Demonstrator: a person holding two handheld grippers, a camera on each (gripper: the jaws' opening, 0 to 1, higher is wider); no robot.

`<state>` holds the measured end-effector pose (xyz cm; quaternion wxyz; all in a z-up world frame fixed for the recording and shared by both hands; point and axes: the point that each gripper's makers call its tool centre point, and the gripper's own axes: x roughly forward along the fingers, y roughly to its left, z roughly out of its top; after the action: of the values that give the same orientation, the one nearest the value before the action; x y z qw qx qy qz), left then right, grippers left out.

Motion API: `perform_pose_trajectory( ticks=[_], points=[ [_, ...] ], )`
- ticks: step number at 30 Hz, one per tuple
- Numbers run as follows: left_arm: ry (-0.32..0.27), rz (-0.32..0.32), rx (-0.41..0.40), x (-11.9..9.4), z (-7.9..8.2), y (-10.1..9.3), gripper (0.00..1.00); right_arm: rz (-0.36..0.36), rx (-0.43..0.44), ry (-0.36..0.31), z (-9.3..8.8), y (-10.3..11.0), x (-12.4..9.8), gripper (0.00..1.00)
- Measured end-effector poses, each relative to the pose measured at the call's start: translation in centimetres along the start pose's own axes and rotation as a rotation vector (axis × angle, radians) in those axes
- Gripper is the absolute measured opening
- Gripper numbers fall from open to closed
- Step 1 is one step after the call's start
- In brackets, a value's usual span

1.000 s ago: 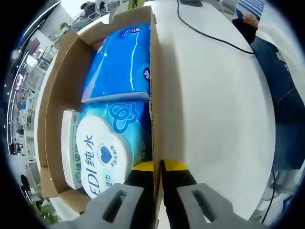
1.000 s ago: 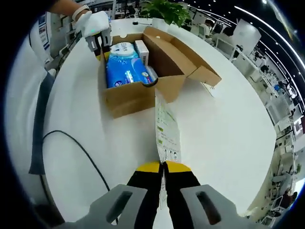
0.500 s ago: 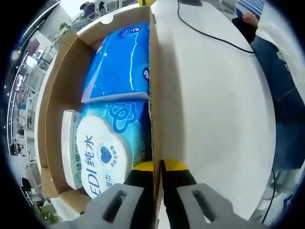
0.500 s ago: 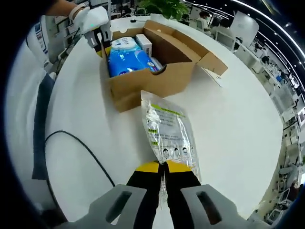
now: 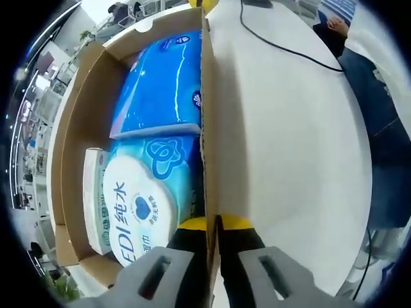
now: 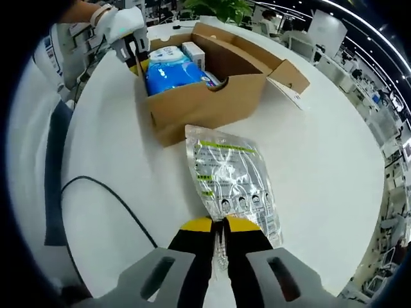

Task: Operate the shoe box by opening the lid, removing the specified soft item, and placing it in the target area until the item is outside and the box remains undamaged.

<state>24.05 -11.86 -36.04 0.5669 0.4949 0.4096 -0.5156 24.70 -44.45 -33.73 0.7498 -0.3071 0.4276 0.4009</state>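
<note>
The clear plastic packet is out of the cardboard box and lies flat on the white table, just beside the box's near wall, its near edge clenched between the jaws of the right gripper. The box stands open, flaps spread to the right, with a blue tissue pack, a round-lidded wet-wipe pack and a small white carton inside. The left gripper pinches the box's side wall, one jaw inside and one outside. A black cable curls over the table at the left.
</note>
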Motion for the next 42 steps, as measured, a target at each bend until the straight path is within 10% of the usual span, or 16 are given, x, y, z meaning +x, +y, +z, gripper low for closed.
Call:
perform_pose_trajectory(
  ticks=[36, 42],
  points=[
    [0.007, 0.007, 0.002, 0.0, 0.0, 0.0, 0.02, -0.04, 0.043, 0.006, -0.3, 0.5, -0.2, 0.17],
    [0.006, 0.006, 0.002, -0.1, 0.0, 0.0, 0.02, -0.131, 0.192, -0.043, 0.7, -1.2, -0.2, 0.27]
  ],
)
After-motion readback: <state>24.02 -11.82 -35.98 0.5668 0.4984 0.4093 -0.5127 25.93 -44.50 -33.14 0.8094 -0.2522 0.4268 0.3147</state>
